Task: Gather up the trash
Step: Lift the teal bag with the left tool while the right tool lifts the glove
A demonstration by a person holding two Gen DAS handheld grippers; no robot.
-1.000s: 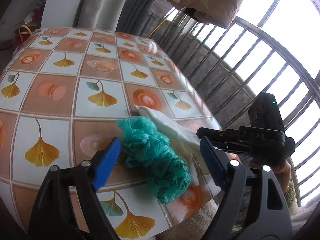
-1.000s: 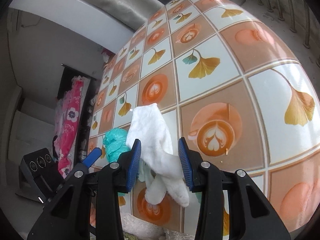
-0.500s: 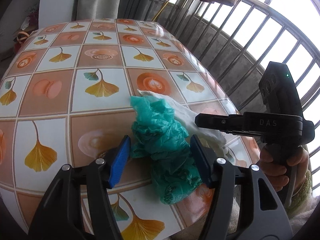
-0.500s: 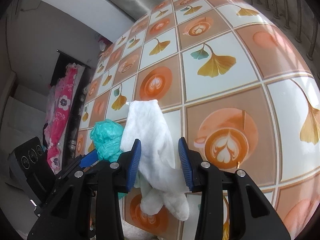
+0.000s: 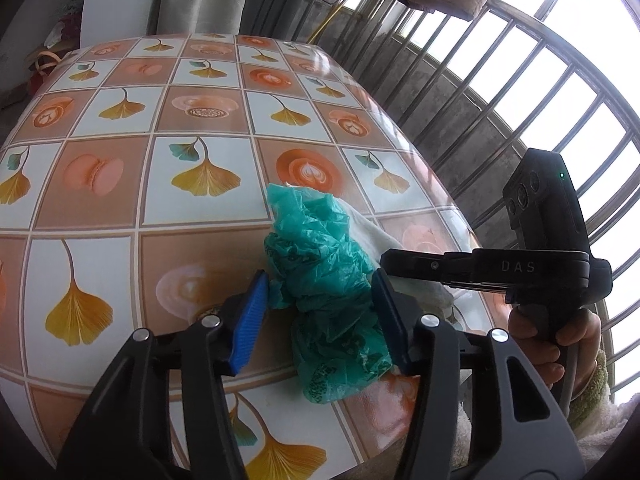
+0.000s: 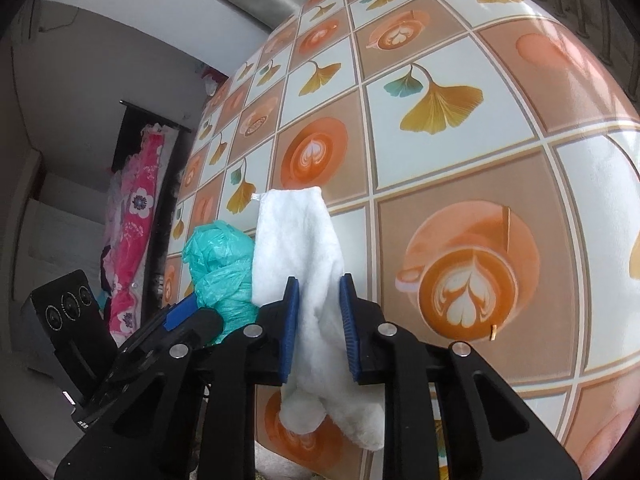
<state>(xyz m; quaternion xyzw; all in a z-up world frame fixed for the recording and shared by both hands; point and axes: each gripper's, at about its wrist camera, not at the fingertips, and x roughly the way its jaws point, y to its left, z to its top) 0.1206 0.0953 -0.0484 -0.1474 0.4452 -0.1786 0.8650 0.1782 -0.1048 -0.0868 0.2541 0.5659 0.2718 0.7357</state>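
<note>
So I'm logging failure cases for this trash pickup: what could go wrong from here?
The green plastic bag overlaps the white cloth, so lifting one may drag the other. Both lie at the table edge and could slide off. The closing left gripper and right gripper sit close together and might bump.

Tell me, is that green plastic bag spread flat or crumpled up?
Crumpled: the green plastic bag sits bunched in wrinkled folds on the table.

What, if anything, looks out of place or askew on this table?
Two things lie loose at the table's near edge: a crumpled green plastic bag and a white fluffy cloth, whose end hangs over the edge. Nothing is spilled or broken.
</note>
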